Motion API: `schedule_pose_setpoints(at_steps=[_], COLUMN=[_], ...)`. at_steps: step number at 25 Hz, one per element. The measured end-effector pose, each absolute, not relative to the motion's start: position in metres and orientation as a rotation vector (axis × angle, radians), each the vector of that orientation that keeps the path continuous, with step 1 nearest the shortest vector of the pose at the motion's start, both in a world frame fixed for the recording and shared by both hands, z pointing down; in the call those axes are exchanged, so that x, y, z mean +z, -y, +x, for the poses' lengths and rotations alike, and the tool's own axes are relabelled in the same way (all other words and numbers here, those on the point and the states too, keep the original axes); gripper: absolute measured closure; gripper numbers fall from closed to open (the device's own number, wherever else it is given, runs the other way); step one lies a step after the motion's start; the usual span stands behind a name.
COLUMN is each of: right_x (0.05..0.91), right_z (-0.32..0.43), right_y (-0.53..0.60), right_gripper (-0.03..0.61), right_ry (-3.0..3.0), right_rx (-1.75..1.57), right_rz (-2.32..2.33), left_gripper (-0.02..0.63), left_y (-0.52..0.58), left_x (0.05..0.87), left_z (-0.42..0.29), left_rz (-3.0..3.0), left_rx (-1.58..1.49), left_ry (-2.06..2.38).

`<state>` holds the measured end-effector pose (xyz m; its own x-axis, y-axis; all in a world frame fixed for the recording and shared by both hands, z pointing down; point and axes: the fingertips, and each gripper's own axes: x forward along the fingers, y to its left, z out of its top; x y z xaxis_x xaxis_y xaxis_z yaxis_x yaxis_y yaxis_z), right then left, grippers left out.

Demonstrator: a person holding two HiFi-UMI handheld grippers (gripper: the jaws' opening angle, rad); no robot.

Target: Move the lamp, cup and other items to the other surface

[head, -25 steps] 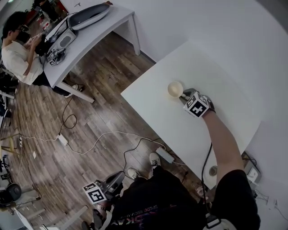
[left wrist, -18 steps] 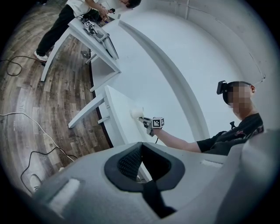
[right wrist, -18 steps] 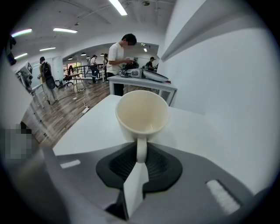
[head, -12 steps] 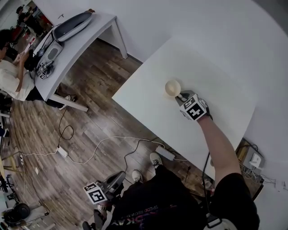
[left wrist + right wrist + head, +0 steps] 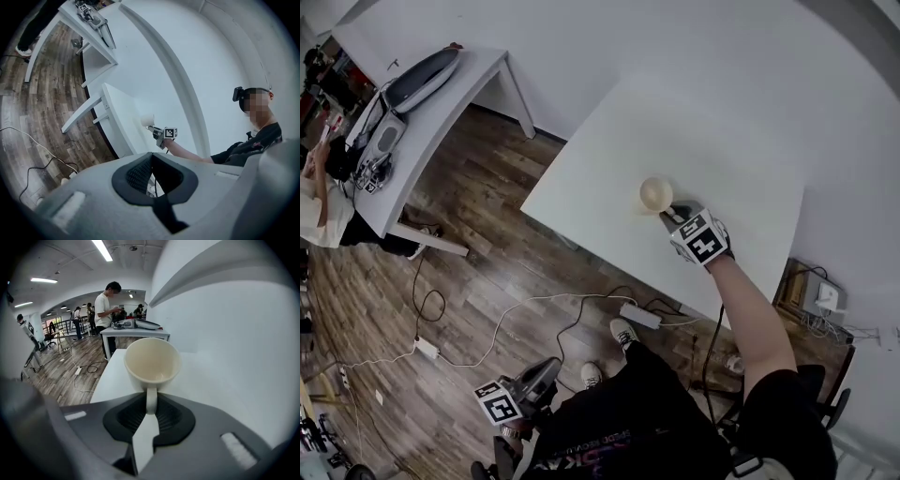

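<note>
A cream cup [image 5: 656, 194] hangs tilted just above the white table [image 5: 741, 131], near its front edge. My right gripper [image 5: 673, 214] is shut on the cup's handle. In the right gripper view the handle [image 5: 151, 399] sits pinched between the dark pads, and the cup's empty bowl [image 5: 152, 363] faces the camera. My left gripper [image 5: 536, 379] is held low by the person's legs, far from the table. Its jaws stand together with nothing between them. From the left gripper view the cup [image 5: 147, 120] and the right gripper [image 5: 154, 128] show small over the table's edge. No lamp is in view.
A second white table [image 5: 441, 122] stands at the back left, carrying a long dark tray and devices. Cables and a power strip [image 5: 639, 315] lie on the wooden floor [image 5: 487, 244] in front of the near table. People stand in the room beyond.
The right gripper has risen and rolled with the cup, carrying it slightly toward the table's front edge. The head view has swung, shifting the far table left. The left gripper stays low.
</note>
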<state>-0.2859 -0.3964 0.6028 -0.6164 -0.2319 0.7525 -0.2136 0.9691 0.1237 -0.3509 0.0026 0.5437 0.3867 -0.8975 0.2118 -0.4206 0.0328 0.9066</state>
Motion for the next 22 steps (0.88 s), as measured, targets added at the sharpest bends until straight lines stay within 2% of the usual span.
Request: schedule_pose_setpoints(at_steps=[22], right_x=[0.559], right_z=[-0.151], right_y=[0.247], right_gripper=[0.531], right_ry=[2.229], right_rx=[0.055], right_rz=[0.691], left_gripper=[0.617], left_y=[-0.073], left_x=[0.529], left_z=[-0.336], left_rz=[1.797], left_rx=[-0.49], left_ry=[0.946])
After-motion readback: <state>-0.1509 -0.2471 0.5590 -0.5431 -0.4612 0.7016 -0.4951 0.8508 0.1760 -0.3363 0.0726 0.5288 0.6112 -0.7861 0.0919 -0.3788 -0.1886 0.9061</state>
